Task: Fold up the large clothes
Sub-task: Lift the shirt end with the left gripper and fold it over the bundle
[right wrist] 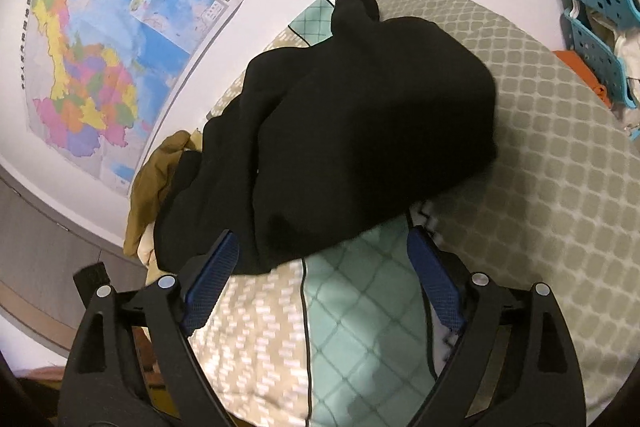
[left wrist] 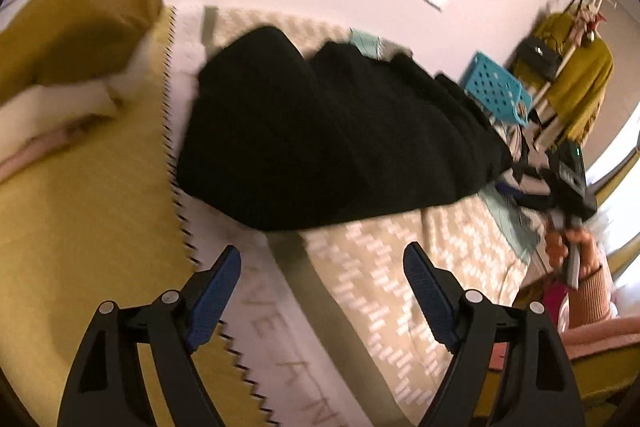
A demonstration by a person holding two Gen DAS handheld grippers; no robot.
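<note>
Left wrist view: left tongs (left wrist: 322, 269) wide, nothing between them, aimed down at the bed (left wrist: 380, 267). Black garment (left wrist: 328, 131) lies bunched across the patterned bedding, just ahead of the fingertips; likely lining up on its near hem. A hand (left wrist: 576, 251) with the other tool sits at right.

Right wrist view: right tongs (right wrist: 322, 259) wide, empty, left fingertip (right wrist: 218, 259) over the black garment (right wrist: 360, 115) edge. Garment heaped by the pillow (right wrist: 540, 107), unfolded; needs spreading first, I'd judge.
</note>
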